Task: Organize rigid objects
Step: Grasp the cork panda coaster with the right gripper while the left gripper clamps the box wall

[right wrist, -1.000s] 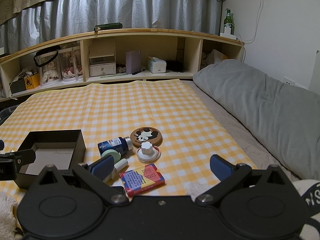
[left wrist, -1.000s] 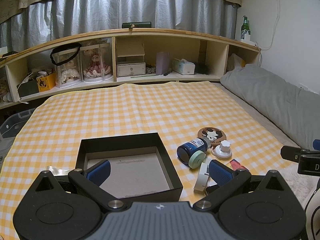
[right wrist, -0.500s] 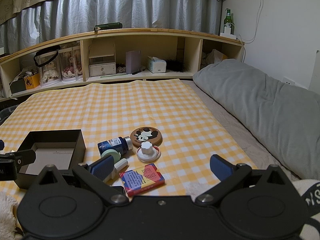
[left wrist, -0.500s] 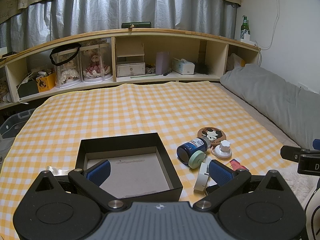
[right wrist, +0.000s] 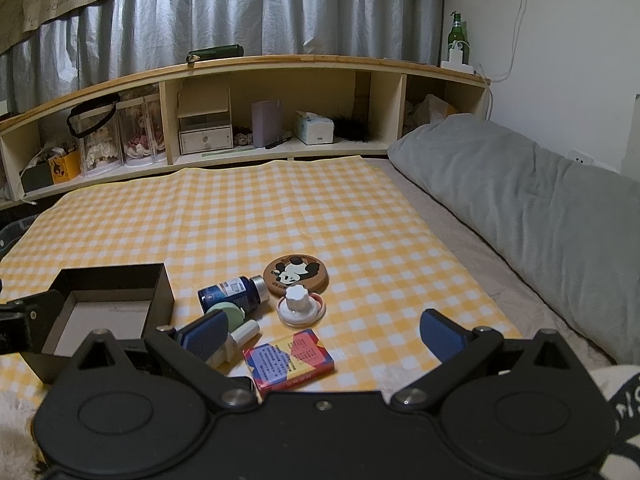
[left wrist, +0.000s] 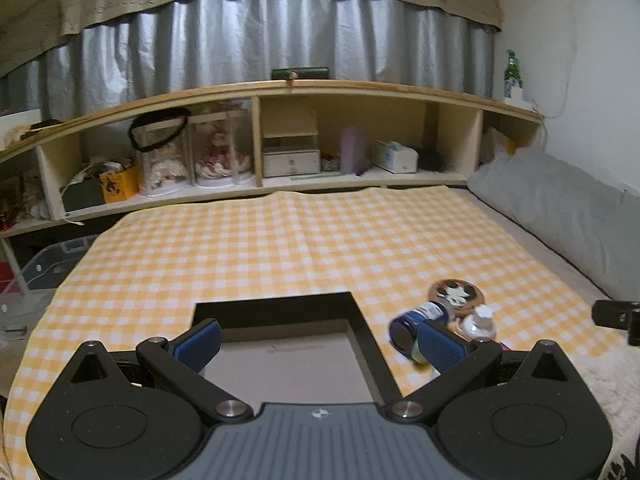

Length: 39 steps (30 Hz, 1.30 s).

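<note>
**Blue-padded jaws spread wide, nothing sorted yet**

Blue ribbed pads are seen well apart on both tools, with nothing held between them. The left gripper is held low over the near edge of the black box; the right gripper is held just short of the cluster of loose items.

Inside the black box only a bare grey floor is seen; no item has been placed there. All items lie on the yellow checked cloth, to the right of the box: a blue bottle on its side, a pale green round lid touching it, a small white tube beside that, a panda coaster behind, a white knobbed lid in front of the coaster, and a colourful card box nearest the right tool.

The left view is motion-blurred, so what lies behind the right-hand pad there cannot be resolved with confidence.

Judgement: the task is at its start, assuming the box is the intended container. All six items remain to be moved.
</note>
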{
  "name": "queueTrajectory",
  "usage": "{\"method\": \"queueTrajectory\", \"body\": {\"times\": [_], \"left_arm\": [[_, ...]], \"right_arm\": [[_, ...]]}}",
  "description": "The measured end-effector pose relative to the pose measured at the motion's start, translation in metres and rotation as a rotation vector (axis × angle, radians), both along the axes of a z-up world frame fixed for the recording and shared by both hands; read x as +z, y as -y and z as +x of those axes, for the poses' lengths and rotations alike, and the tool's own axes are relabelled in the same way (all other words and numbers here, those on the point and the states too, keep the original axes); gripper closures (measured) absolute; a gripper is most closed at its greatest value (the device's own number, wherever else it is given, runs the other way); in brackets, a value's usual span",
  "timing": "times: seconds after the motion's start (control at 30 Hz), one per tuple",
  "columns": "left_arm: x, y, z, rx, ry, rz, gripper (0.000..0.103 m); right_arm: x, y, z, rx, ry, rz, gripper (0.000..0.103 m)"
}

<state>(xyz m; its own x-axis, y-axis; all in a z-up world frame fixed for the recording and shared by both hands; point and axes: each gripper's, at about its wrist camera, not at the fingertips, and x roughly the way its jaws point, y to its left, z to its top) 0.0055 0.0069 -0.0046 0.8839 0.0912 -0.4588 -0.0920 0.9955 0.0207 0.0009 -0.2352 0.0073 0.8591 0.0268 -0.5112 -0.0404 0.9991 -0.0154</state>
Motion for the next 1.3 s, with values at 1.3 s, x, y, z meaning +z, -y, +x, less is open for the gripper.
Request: {"method": "queueTrajectory", "body": {"times": [1.3], "left_arm": [[-0.042,-0.121,0.098,0.171,-0.357,-0.099,0.039]], "right_arm": [[-0.062,0.006,0.263,0.072,-0.406,0.191,0.000]]}}
